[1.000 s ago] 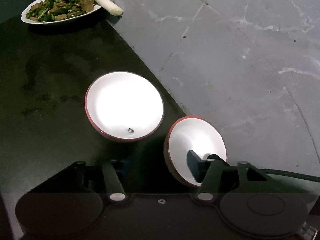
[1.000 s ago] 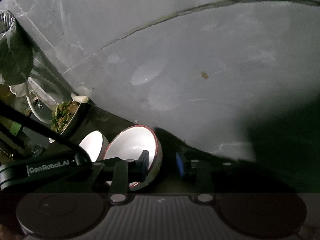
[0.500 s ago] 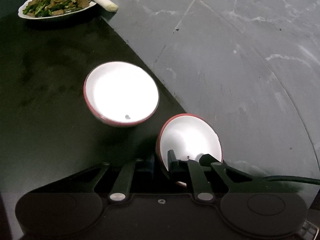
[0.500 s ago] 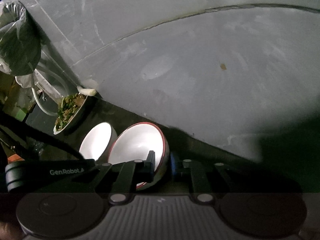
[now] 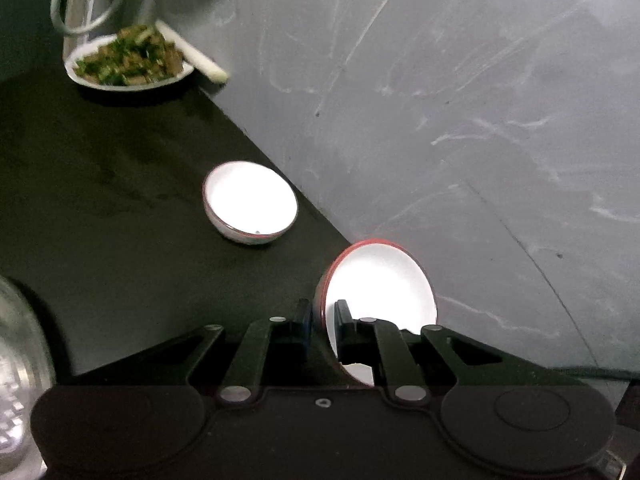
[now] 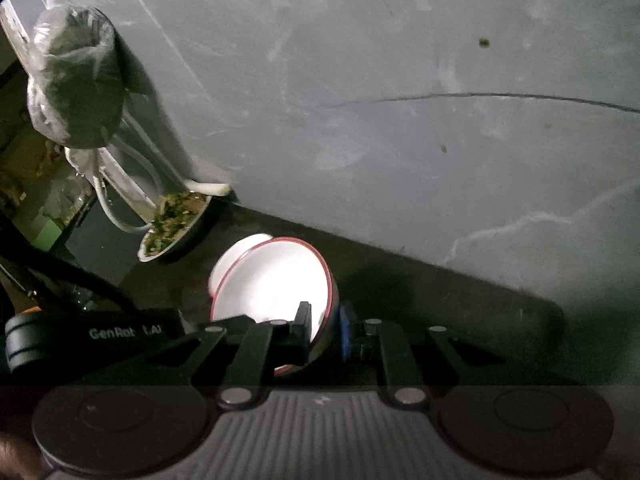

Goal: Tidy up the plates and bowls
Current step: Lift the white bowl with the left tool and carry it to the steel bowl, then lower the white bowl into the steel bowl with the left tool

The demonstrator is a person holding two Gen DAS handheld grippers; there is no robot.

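A red-rimmed bowl (image 5: 380,288) is being gripped by its rim between the closed jaws of the left gripper (image 5: 324,320), clear of the dark counter (image 5: 100,200), while a second red-rimmed bowl (image 6: 276,280) is being pinched likewise by the right gripper (image 6: 324,324); nesting them is probably being called for next.

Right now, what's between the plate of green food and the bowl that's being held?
In the left wrist view, one white bowl sits on the dark counter between them.

The left gripper (image 5: 323,326) points downward, its fingers (image 5: 344,320) closed on the rim of a red-rimmed bowl (image 5: 380,284). The right gripper (image 6: 324,326) also points downward, clamping the same bowl's opposite rim.
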